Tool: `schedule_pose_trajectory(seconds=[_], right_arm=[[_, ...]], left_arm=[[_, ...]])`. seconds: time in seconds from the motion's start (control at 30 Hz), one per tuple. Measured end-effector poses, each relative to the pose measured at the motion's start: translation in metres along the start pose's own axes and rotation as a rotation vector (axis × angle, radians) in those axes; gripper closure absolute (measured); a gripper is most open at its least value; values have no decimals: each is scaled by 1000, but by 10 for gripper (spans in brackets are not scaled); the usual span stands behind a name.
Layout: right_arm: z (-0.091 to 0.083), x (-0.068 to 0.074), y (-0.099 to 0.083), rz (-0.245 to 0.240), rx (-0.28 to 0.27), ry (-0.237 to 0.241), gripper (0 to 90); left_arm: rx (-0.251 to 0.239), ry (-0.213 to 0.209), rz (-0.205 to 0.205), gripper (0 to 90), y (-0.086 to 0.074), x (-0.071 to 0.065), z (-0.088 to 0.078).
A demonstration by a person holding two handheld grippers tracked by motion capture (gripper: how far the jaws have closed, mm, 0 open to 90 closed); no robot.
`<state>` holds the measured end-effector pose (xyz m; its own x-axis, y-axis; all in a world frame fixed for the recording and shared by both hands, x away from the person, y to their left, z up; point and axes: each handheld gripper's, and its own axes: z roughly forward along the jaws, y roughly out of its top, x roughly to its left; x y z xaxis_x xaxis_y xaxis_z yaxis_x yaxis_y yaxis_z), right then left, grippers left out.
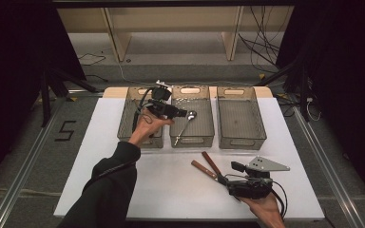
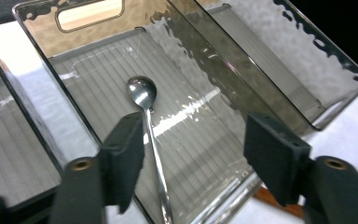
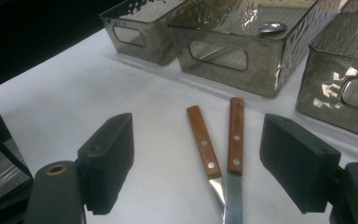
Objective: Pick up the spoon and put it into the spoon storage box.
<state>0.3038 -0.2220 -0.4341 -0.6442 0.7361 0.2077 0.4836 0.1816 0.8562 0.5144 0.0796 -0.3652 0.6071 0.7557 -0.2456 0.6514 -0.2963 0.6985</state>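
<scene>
R gripper [image 1: 225, 179], lower right of the high view, jaws apart over two wood-handled knives [image 3: 219, 140] on the white table [image 1: 171, 190]. Farther up, centre: L gripper [image 1: 183, 114], jaws apart, above spoon [image 2: 144, 100] lying in mid bin [image 1: 192, 141].

Dim dark surround; overhead glare on bins [image 2: 200, 100]; sharp.

Two empty bins [image 1: 139, 118] [image 1: 240, 116] flank the middle one.
</scene>
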Motion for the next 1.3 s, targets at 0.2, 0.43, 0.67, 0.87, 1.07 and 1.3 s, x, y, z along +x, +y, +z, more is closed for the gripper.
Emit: schedule_pose_trajectory(seconds=[0.2,0.43,0.67,0.87,1.07,1.3], right_arm=[[0,-1,0,1,2,-4,269],[0,-1,0,2,4,-6,269],[0,0,1,0,7,-7,269],[2,-2,0,10,28,-29,269],[2,-3,1,13,38,-30,269],[4,-4,2,13,57,-37,269]], left_arm=[[-25,-14,0,281,-14,0,-18],[-74,-48,13,259,-35,-3,-43],[-99,-70,15,236,-53,-5,-57],[-107,-108,42,206,-74,-7,-67],[-122,-118,48,189,-94,-6,-76],[-137,-112,70,181,-111,-7,-88]])
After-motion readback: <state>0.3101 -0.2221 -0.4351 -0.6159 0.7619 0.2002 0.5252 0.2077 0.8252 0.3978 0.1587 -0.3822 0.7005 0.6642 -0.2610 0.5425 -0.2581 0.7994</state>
